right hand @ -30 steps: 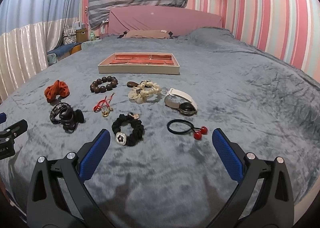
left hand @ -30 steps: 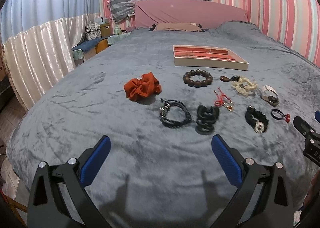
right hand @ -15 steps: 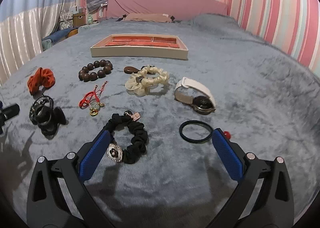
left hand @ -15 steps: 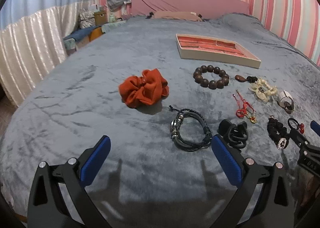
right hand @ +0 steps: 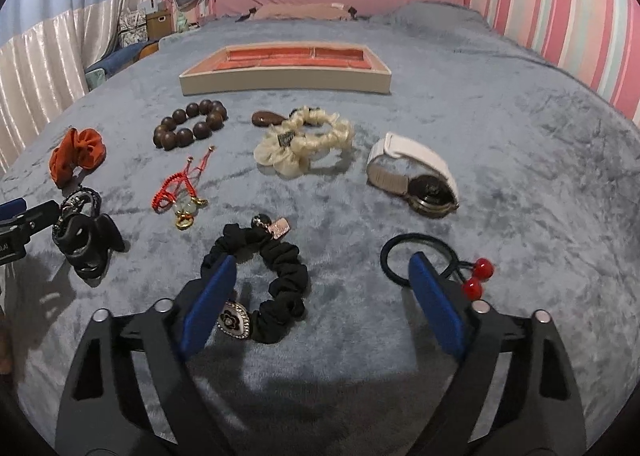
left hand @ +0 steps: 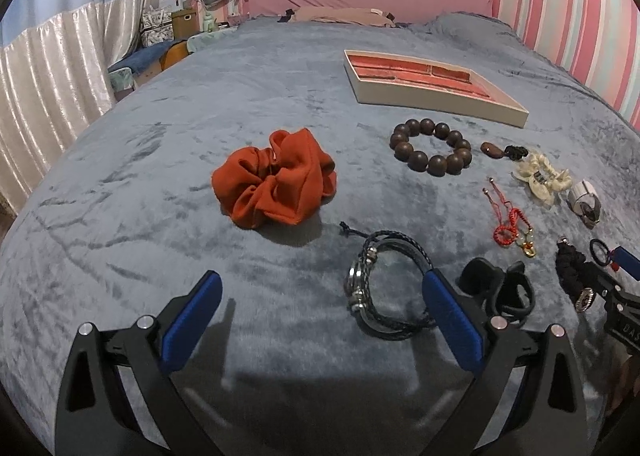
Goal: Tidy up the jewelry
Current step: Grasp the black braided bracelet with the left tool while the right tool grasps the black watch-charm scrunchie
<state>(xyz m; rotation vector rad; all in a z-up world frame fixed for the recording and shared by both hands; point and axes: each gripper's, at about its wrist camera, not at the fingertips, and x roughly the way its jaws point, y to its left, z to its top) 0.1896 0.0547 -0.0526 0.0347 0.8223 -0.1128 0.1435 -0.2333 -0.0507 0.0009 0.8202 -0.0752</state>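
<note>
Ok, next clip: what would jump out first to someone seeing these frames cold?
Probably the rust-orange fabric scrunchie, the brightest thing on the grey plush bedspread, lying ahead of the open left gripper. Next, the shallow cream tray with red-lined compartments farther back, with nothing visible in it. Then the black scrunchie with a flower charm, partly behind the open right gripper's left jaw.

Orange scrunchie [left hand: 276,180], brown beads [left hand: 431,146], black scrunchie [right hand: 264,276], cream scrunchie [right hand: 304,140], red-lined tray [right hand: 288,70], grey blanket [right hand: 500,128].
</note>
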